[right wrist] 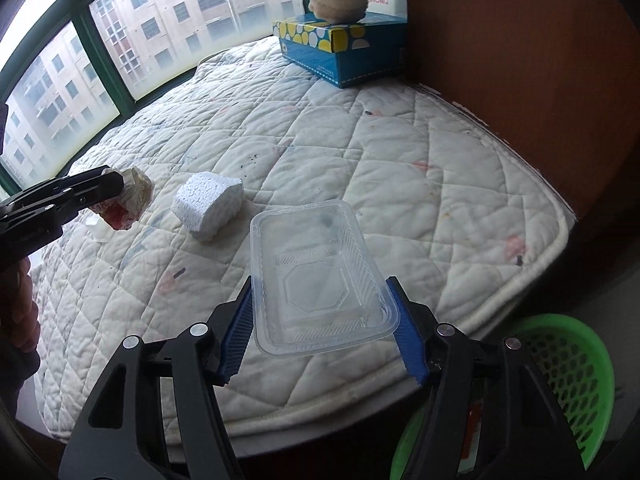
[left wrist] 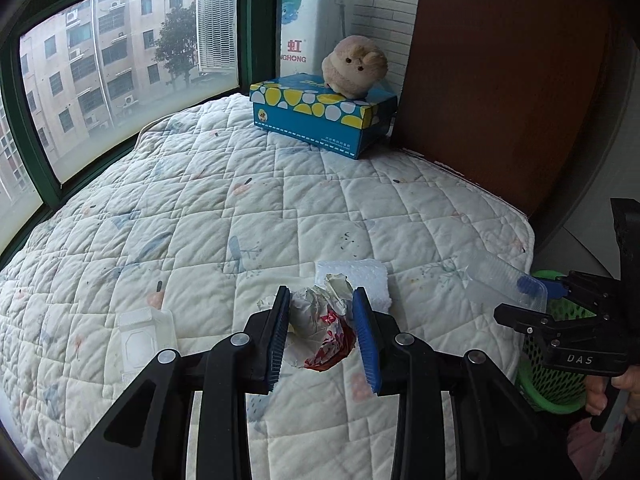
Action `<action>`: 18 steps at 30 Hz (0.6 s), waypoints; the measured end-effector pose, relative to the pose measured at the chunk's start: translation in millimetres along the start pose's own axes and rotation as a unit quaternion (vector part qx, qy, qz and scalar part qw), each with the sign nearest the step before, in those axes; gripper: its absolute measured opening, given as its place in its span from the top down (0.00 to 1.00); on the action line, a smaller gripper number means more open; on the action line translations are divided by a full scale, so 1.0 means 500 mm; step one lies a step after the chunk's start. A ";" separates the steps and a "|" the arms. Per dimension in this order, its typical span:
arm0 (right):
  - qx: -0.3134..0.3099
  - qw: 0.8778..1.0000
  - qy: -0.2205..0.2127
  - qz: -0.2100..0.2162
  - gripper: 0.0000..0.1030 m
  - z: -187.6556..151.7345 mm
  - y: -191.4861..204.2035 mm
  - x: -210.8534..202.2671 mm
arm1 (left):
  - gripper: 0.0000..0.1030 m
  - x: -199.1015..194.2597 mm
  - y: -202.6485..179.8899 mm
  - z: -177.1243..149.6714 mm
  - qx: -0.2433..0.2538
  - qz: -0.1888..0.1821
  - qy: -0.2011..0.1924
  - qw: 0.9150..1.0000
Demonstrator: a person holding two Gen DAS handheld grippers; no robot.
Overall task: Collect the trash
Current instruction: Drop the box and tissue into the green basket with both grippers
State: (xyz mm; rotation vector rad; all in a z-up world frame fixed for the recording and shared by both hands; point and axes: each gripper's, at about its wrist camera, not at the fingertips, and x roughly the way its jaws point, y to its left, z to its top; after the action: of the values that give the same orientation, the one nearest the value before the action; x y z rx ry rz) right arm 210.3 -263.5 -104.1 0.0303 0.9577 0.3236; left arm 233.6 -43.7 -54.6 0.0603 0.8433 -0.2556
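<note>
My left gripper is shut on a crumpled white and red paper wrapper, held above the quilted mattress. From the right wrist view the same wrapper hangs in the left gripper at the left edge. My right gripper is shut on a clear plastic tray, with its blue pads pressed on both long sides. A white foam block lies on the mattress between the two grippers. A small clear plastic lid lies on the mattress at the left.
A green mesh basket stands on the floor beside the mattress's near right corner. A blue tissue box with a plush toy on it sits at the far side, by the brown board. Windows run along the left.
</note>
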 end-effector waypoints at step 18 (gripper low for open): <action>0.078 0.994 -0.024 -0.066 0.39 -0.156 -0.126 -0.162 | 0.70 -0.053 -0.219 -0.026 0.070 -0.067 -0.007 0.995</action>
State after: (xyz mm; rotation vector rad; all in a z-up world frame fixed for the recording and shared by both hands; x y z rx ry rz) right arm 120.4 -355.6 -95.4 0.1166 0.9316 0.1251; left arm 180.3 -142.3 -38.1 0.1324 0.8157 -0.4402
